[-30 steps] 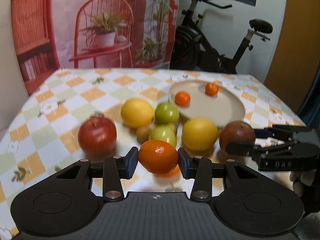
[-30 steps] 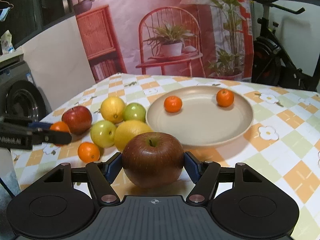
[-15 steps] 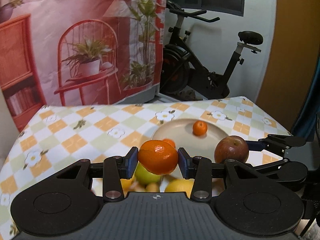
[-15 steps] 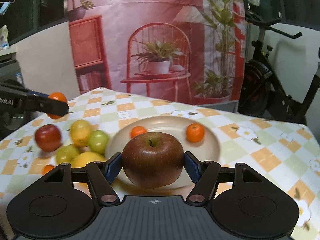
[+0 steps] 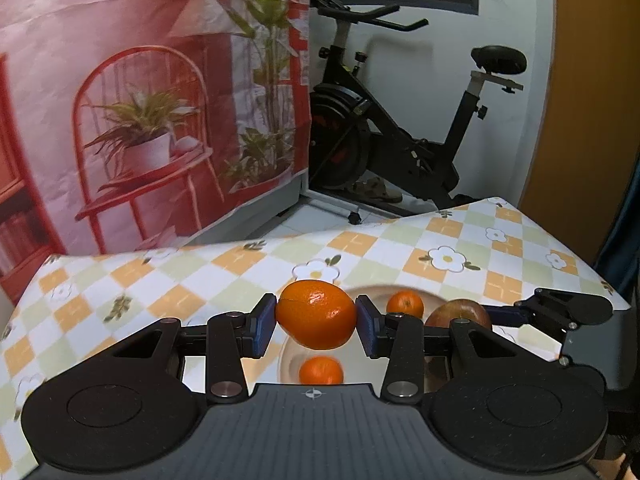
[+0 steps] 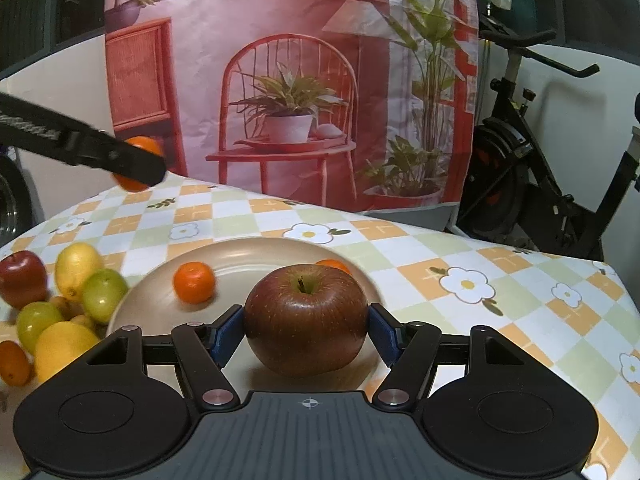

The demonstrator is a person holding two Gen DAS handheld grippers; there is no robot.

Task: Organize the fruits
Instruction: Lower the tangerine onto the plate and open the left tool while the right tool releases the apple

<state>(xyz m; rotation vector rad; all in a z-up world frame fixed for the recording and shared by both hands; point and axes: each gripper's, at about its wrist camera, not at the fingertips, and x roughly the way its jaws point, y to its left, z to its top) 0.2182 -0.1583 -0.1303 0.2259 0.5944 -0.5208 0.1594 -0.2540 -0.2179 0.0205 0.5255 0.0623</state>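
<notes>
Left gripper [image 5: 316, 322], blue pads clamped on either side of an orange [image 5: 316, 315], held above the beige plate [image 6: 256, 256]; right gripper [image 6: 306, 334], pads clamped on a dark red apple [image 6: 306, 318], over the plate's near part; two small mandarins [image 6: 194, 282] lie on the plate, one left, one partly hidden behind the apple; remaining fruit [image 6: 72, 300] (red apple, lemons, green apples, small orange) clustered left of the plate on the chequered tablecloth [image 6: 500, 280]; exercise bike [image 5: 400, 136] at far right.
</notes>
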